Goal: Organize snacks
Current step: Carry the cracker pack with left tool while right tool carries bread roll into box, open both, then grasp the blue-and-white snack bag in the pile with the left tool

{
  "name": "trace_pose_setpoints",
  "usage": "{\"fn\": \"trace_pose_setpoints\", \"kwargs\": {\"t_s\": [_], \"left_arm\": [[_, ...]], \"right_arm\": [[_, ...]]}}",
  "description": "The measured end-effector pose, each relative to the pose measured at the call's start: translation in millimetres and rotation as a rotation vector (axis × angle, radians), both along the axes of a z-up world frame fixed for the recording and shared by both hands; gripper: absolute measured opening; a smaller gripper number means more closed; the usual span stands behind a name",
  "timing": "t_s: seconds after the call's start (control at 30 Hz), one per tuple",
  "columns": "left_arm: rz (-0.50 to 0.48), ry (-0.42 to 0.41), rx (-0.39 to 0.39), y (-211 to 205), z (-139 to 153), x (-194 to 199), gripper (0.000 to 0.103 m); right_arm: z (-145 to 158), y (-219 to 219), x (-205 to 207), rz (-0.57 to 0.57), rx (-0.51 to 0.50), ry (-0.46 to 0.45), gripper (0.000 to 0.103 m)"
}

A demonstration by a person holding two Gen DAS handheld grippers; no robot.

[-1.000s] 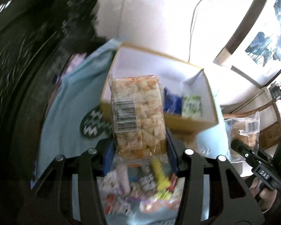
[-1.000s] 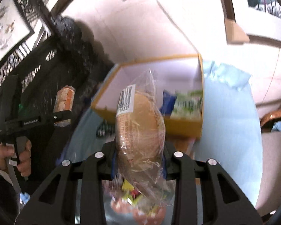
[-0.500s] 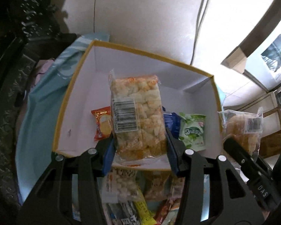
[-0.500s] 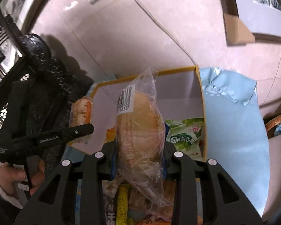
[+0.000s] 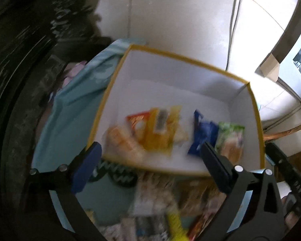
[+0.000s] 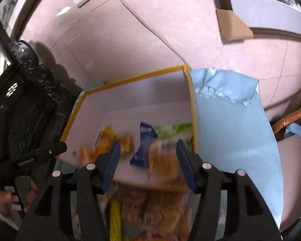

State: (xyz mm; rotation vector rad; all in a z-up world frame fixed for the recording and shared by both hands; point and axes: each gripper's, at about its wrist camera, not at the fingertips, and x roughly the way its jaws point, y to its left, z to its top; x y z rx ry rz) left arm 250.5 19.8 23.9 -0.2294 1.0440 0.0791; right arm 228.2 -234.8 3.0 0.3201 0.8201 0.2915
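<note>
A yellow-rimmed box [image 5: 190, 60] [image 6: 134, 78] with a white inside stands on the table. In it lie an orange packet [image 5: 136, 120], a blue packet [image 5: 202, 134] [image 6: 144, 140] and a green packet [image 5: 230, 132] [image 6: 172, 129]. The rice-cracker pack [image 5: 160, 130] is a blur dropping into the box, clear of my left gripper [image 5: 150, 160], whose jaws are opening wide. The bagged bun [image 6: 164, 160] is also blurred, loose between the opening jaws of my right gripper [image 6: 148, 164] over the box's right front corner.
Loose snack packets [image 5: 160, 210] [image 6: 150, 210] are heaped in front of the box on a light blue cloth [image 6: 230, 140]. A zigzag coaster [image 5: 118, 174] lies by the box. Dark carved furniture [image 6: 30, 100] stands left, a wooden chair [image 6: 291, 116] right.
Both grippers moved in over the box and let go. The cracker pack left the left fingers and the bun left the right fingers; both now drop into the box.
</note>
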Motion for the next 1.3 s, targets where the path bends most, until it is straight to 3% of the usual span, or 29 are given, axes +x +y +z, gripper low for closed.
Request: {"fn": "trace_pose_setpoints", "kwargs": {"t_s": [0.27, 0.5, 0.73, 1.0, 1.07, 1.13, 1.17, 1.2, 1.3], "left_arm": [[0.018, 0.138, -0.013, 25, -40, -102, 0.1], [0.071, 0.264, -0.001, 41, -83, -160, 0.1], [0.046, 0.29, 0.026, 39, -103, -176, 0.1], [0.05, 0.346, 0.024, 38, -133, -160, 0.101], [0.066, 0.329, -0.044, 43, -139, -157, 0.1], [0.071, 0.315, -0.123, 49, -141, -155, 0.089], [0.064, 0.3, -0.164, 52, -138, -156, 0.072], [0.057, 0.294, -0.198, 54, -137, -156, 0.04], [0.067, 0.299, -0.191, 59, -128, -160, 0.017]], "right_arm": [[-32, -24, -70, -0.005, -0.011, 0.088, 0.059], [-57, -24, -109, 0.011, -0.012, 0.17, 0.06], [-64, -21, -129, 0.021, -0.013, 0.204, 0.064], [-65, -30, -145, 0.018, -0.021, 0.209, 0.065], [-66, -33, -149, 0.013, -0.022, 0.212, 0.065], [-67, -34, -153, 0.009, -0.031, 0.213, 0.065], [-68, -34, -154, 0.007, -0.039, 0.212, 0.065], [-69, -35, -155, 0.008, -0.043, 0.214, 0.065], [-72, -35, -154, 0.009, -0.045, 0.222, 0.065]]}}
